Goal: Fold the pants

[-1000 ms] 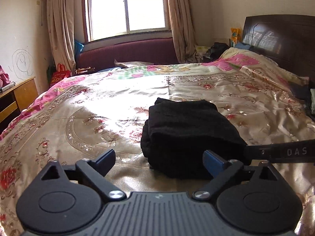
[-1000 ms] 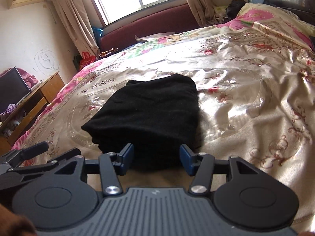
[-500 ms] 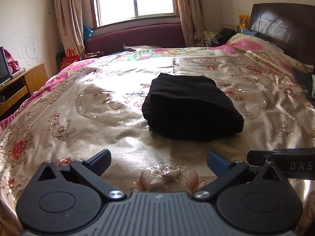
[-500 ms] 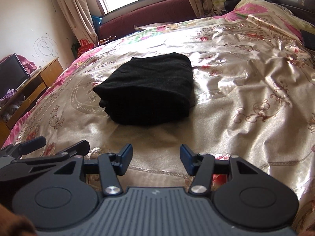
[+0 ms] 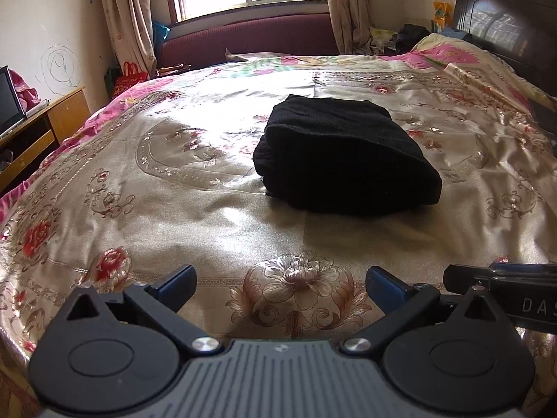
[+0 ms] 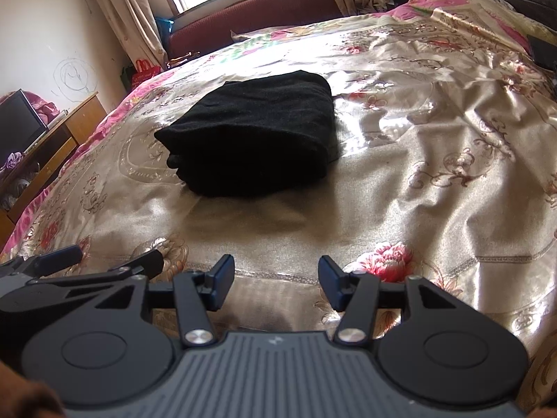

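The black pants [image 5: 343, 155] lie folded into a compact thick rectangle on the gold floral bedspread [image 5: 174, 188], in the middle of the bed. In the right wrist view the same pants [image 6: 254, 136] sit ahead and slightly left. My left gripper [image 5: 280, 287] hovers over the near edge of the bed, open, with nothing between its blue-padded fingers. My right gripper [image 6: 276, 280] is also open and empty, well short of the pants. Each gripper shows at the edge of the other's view: the right gripper [image 5: 504, 289] and the left gripper [image 6: 80, 268].
A dark wooden headboard [image 5: 508, 21] stands at the far right, with pillows and clutter near it. A maroon sofa [image 5: 243, 41] runs under the window. A wooden cabinet [image 5: 45, 125] with a TV stands left of the bed.
Both grippers have drawn back from the folded pants toward the bed's near edge, and the bundle now sits farther away in both views. The jaws stay at the same width.
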